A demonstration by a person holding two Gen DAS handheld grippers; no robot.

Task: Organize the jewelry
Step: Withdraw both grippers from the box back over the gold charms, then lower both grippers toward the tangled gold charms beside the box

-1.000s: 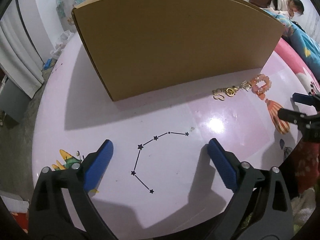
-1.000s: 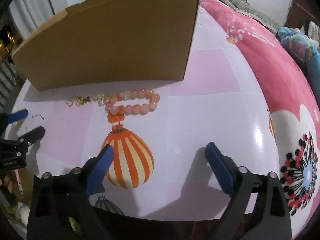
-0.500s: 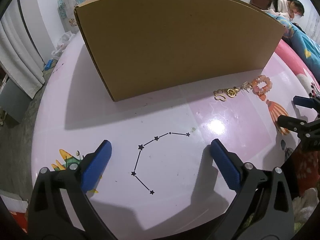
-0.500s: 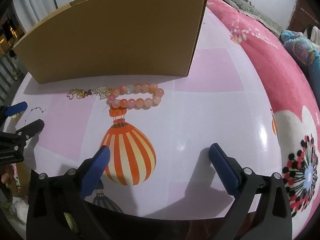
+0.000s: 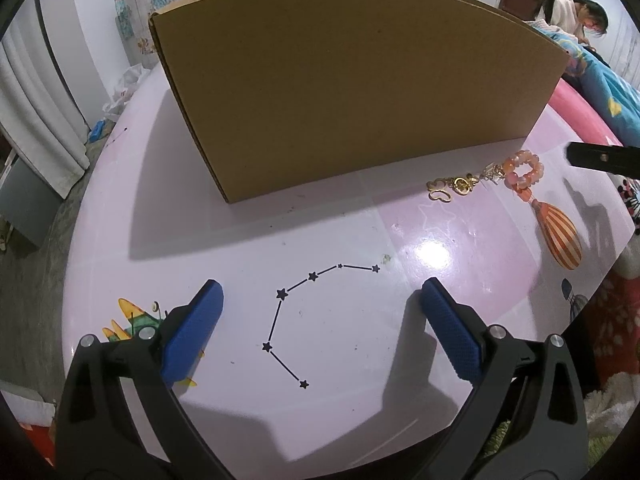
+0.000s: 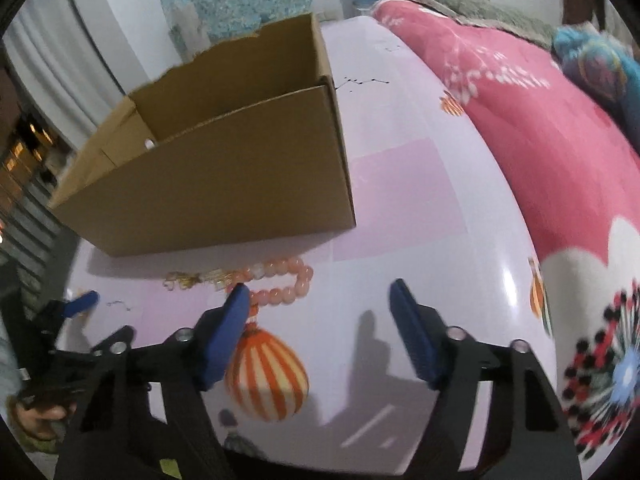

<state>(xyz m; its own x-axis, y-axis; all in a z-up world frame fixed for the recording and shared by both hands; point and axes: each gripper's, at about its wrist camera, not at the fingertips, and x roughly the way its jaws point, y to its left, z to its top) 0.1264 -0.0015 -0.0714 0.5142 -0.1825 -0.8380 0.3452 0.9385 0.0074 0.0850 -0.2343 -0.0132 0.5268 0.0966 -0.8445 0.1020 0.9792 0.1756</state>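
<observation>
The right tool (image 6: 320, 294) is closing with nothing between its pads; better to centre on the bead bracelet (image 6: 280, 280), lower middle of frame beside the cardboard box (image 6: 224, 184), on the bench (image 6: 400, 200). The left tool (image 5: 320, 304) stands apart, empty. One bracelet, one box, perhaps two gold charms (image 5: 450, 190).

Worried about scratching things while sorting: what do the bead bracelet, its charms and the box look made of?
Bead bracelet: glossy, translucent peach-pink beads, glass or polished stone; can't tell which. Charms: shiny gold-coloured metal, by the bright glints. Box: plain brown corrugated cardboard, matte, with a ragged torn top edge.
</observation>
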